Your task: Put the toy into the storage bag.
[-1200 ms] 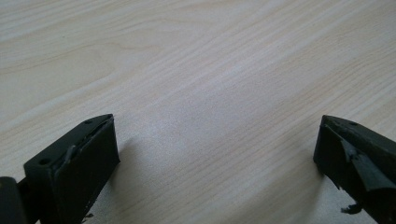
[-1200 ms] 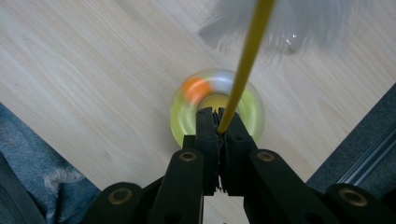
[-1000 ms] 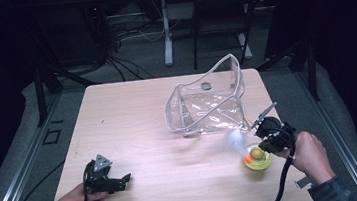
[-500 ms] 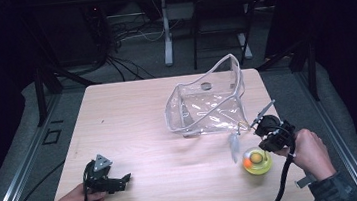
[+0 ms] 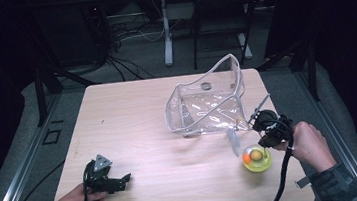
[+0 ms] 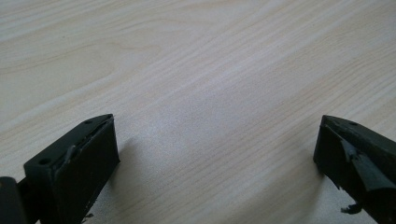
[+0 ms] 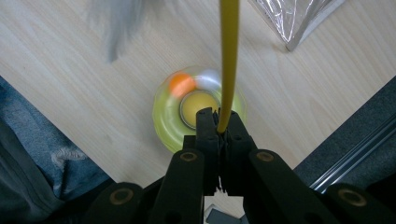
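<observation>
My right gripper (image 5: 260,123) (image 7: 218,117) is shut on a thin yellow stick (image 7: 229,56), which shows as a slim rod (image 5: 262,104) slanting up and right. A pale, blurred tuft (image 5: 233,143) (image 7: 122,25) hangs in motion left of the gripper. Just below the jaws sits a round yellow-green dish (image 5: 256,158) (image 7: 164,116) with an orange ball (image 7: 181,84) and a yellow centre. A clear plastic pouch (image 5: 207,105) stands open behind it. My left gripper (image 5: 122,179) (image 6: 215,158) rests open on bare wood at the front left.
The light wooden table (image 5: 133,120) has wide free room between the two grippers. The dish lies near the table's right front corner, close to the edge. A corner of the pouch (image 7: 299,21) reaches near the stick. Dark floor, cables and stands surround the table.
The pale tuft has swung from beside the pouch's front edge down to the left of the dish. The right gripper shifted slightly. The left gripper has stayed put.
</observation>
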`<action>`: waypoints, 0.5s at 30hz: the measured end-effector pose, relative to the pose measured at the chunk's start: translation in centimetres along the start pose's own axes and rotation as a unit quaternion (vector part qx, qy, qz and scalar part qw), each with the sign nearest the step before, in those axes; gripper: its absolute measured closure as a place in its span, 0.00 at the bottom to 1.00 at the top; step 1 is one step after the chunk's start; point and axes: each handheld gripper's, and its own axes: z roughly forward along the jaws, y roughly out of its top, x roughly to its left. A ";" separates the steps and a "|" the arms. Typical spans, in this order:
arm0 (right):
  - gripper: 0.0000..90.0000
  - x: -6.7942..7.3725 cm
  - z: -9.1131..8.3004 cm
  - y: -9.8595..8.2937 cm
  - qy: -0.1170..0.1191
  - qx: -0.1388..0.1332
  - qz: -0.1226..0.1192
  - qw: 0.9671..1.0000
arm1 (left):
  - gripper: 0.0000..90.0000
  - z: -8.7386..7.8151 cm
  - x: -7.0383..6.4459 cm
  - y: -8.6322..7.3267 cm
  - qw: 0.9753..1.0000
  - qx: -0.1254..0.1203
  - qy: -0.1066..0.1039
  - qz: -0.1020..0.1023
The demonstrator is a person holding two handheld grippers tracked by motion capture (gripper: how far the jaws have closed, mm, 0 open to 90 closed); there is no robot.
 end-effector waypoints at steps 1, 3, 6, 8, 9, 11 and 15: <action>0.98 -0.1 -0.1 0.1 0.001 0.001 -0.001 1.000 | 0.00 0.0 0.0 0.0 1.000 0.000 0.000 0.000; 0.98 -0.2 -0.3 0.2 0.002 -0.001 0.001 1.000 | 0.00 0.0 0.0 0.0 1.000 0.000 0.000 -0.001; 0.98 -0.4 -0.7 0.4 -0.004 0.000 -0.001 1.000 | 0.00 0.0 0.0 0.0 1.000 0.000 0.000 0.000; 0.98 -0.6 -1.2 0.6 -0.009 0.002 -0.004 1.000 | 0.00 0.0 0.0 0.0 1.000 0.000 0.000 0.000; 0.98 -0.7 -1.4 0.7 -0.015 0.005 -0.007 1.000 | 0.00 0.0 0.0 0.0 1.000 0.000 0.000 0.000; 0.98 -0.8 -1.7 0.7 -0.013 0.000 -0.006 1.000 | 0.00 0.0 0.0 0.0 1.000 0.000 0.000 0.000; 0.98 -1.0 -2.1 1.0 -0.015 -0.001 -0.005 1.000 | 0.00 0.0 0.0 0.0 1.000 0.000 0.000 0.000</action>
